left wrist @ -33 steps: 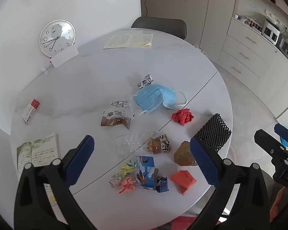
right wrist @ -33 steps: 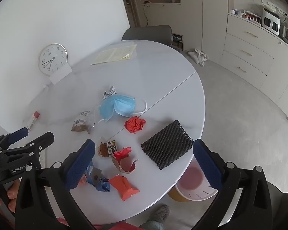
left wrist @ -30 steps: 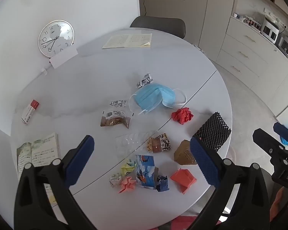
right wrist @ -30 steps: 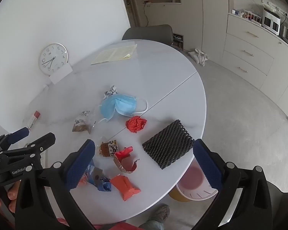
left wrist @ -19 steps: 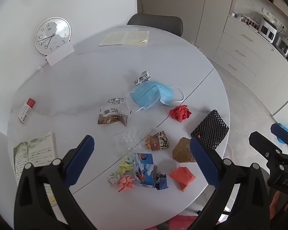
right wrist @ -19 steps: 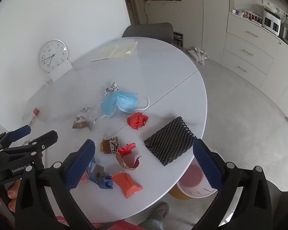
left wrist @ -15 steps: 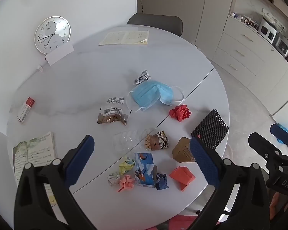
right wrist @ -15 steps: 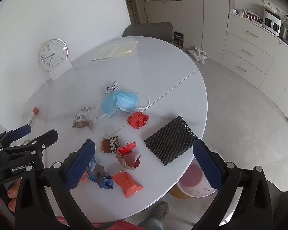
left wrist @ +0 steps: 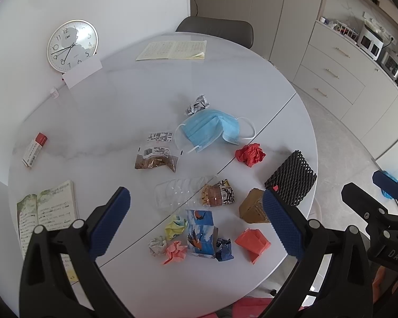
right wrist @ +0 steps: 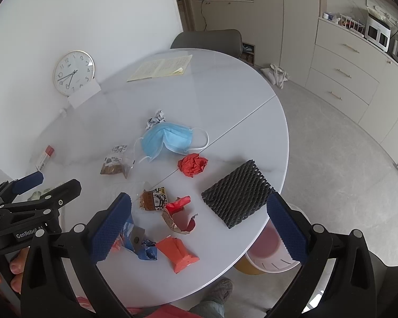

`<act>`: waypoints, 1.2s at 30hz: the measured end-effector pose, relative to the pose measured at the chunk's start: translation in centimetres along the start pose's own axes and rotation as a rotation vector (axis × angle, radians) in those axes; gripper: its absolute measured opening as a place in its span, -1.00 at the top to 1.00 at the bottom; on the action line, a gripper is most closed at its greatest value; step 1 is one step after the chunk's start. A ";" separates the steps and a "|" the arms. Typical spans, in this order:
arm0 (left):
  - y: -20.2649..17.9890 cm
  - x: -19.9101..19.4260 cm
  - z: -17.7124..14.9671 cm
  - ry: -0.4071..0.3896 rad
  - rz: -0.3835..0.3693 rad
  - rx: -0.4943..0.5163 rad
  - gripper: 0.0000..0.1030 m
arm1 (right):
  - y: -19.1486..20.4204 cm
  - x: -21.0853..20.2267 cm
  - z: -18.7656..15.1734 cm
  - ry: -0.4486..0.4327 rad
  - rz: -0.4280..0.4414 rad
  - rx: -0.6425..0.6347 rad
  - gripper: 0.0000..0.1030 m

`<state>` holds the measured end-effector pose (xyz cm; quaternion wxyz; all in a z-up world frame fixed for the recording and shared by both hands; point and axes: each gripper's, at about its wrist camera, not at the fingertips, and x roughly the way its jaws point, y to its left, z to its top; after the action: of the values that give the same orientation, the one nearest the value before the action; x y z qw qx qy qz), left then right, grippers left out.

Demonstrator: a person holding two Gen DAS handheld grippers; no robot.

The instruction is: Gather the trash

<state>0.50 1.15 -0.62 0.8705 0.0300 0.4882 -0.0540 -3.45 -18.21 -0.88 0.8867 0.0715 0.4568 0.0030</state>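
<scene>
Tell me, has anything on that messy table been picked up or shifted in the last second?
Nothing was taken or let go. Only the viewpoints drifted slightly; both the left gripper and right gripper stayed open and empty above the table. The blue face mask, red paper ball and black foam mesh lie unmoved.

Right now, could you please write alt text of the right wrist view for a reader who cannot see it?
The open right gripper hovers above a round white table littered with trash: a blue face mask, crumpled red paper, black foam netting and torn wrappers. A pink bin stands below the table's edge; the left gripper is at the left.
</scene>
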 end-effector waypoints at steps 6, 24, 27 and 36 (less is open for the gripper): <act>0.1 0.0 0.0 0.000 0.001 0.000 -0.85 | 0.1 0.0 0.0 0.002 0.000 0.000 -0.96; 0.4 0.3 -0.3 0.004 0.001 -0.007 -0.85 | 0.1 0.3 0.2 0.011 0.000 -0.001 -0.96; 0.5 0.4 -0.3 0.006 0.001 -0.009 -0.85 | 0.0 0.3 0.2 0.013 0.000 0.000 -0.96; 0.4 0.5 -0.1 0.010 0.003 -0.009 -0.85 | 0.1 0.4 0.2 0.015 -0.001 -0.002 -0.96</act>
<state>0.70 1.57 -1.11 0.8682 0.0270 0.4928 -0.0505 -3.09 -18.12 -1.10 0.8833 0.0707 0.4634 0.0037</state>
